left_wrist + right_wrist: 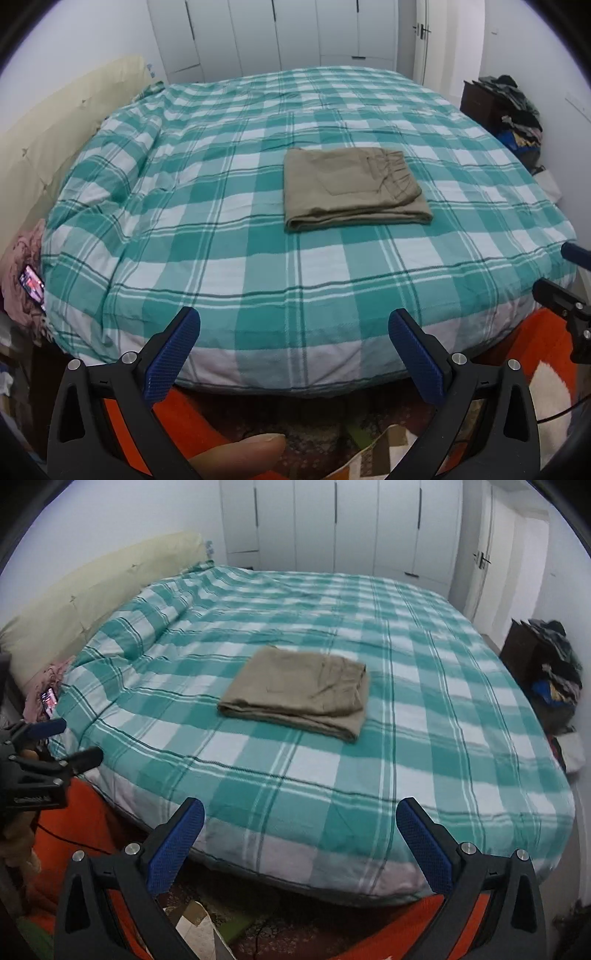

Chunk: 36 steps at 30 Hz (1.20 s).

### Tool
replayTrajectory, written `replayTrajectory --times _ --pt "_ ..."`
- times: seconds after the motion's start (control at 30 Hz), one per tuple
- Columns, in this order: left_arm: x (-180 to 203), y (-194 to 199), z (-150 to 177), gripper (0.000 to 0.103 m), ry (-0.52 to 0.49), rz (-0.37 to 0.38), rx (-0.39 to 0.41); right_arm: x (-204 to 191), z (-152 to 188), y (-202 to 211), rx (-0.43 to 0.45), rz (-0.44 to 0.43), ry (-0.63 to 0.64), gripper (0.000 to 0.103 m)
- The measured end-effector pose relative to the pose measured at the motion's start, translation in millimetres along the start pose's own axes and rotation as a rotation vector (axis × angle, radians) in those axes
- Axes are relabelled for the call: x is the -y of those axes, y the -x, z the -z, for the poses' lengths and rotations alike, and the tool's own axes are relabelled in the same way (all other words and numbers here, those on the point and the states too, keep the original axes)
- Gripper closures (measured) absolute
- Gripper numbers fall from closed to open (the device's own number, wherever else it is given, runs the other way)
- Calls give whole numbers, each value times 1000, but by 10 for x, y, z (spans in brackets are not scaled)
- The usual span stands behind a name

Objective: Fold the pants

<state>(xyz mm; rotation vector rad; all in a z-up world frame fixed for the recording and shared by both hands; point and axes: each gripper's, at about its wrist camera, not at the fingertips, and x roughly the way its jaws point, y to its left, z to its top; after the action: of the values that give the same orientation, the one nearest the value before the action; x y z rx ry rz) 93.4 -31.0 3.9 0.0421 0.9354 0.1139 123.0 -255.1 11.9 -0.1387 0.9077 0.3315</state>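
Checked bed [258, 258], one folded pants [351, 188], two hand-held grippers

A bed [258, 258] wears a teal-and-white checked cover. Beyond the bed stand white wardrobes [273, 33]; a clothes pile [517, 110] sits right of it. An orange rug [74, 823] lies below it.

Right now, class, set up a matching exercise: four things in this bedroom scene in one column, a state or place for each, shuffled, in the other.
Things:
1. pants
2. left gripper
3. phone
4. clothes pile

States or places:
A. screen lit, beside the bed
B. folded on the checked bedspread
C. heaped by the far wall
D. open, holding nothing

Pairs: 1-B, 2-D, 3-A, 4-C
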Motion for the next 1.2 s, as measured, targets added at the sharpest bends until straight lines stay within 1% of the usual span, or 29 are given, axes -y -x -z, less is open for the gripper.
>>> replayTrajectory --times 0.1,0.27,0.57,0.73,1.2 --pt "30 0 -17 1 -11 -16 13 82 -19 -34 6 -2 -43 1" --pt "25 -34 -12 1 -12 -19 1 80 -121 -13 27 24 -37 1" --pt "-23 -82 -22 1 -1 -24 -14 -83 -137 -22 4 9 -6 1" --pt "-59 -118 -12 1 15 -14 -27 -156 -145 -28 1 11 1 1" --pt "-109 -131 -12 1 31 -1 -49 -174 -175 -67 -18 8 -11 1"
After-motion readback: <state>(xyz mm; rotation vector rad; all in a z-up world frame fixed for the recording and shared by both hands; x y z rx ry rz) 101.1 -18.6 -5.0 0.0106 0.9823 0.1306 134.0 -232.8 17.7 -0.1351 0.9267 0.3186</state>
